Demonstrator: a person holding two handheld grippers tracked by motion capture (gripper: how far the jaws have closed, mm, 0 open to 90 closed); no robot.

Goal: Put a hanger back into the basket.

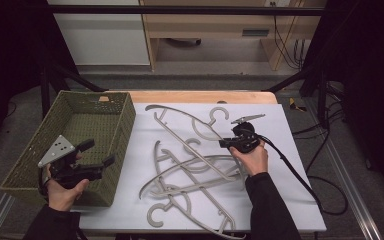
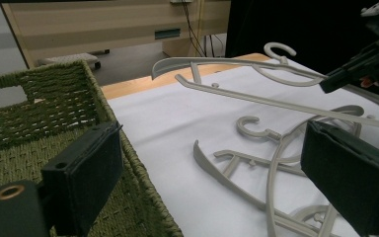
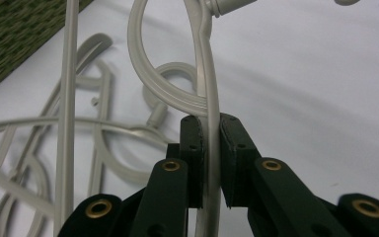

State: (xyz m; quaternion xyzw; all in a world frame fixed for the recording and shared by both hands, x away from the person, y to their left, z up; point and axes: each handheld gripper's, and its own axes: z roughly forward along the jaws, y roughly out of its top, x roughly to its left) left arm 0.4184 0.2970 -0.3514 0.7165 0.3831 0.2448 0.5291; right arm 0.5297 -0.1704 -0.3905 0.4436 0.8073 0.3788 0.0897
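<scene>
Black jaws of the right tool (image 3: 211, 148) were clenched on the thin grey arm of a hanger (image 3: 208, 89), which ran up between the pads and out past the tips. Seen from above, that hanger (image 1: 190, 132) stretched from the right tool (image 1: 232, 144) toward the basket, its far end apparently raised off the white sheet (image 1: 280, 150). Below and beside the right tool lay the pile of other hangers (image 1: 190, 185), crossed over each other, hooks and arms interlocked.

Risk, as a judgement: the grip sat on a narrow, slick rod near one end, so the long free part could swing or pivot in the pads and slip out. The gripped hanger's arm also crossed the pile, so a hook could snag and drag others along.

Right hand (image 1: 252, 160) was off the bench surface, wrist roughly level, tool pointing left. Left hand (image 1: 65, 187) held the left tool (image 1: 91, 154) over the near corner of the green woven basket (image 1: 105, 107), jaws released and wide apart, nothing between them, aimed toward the hangers.
</scene>
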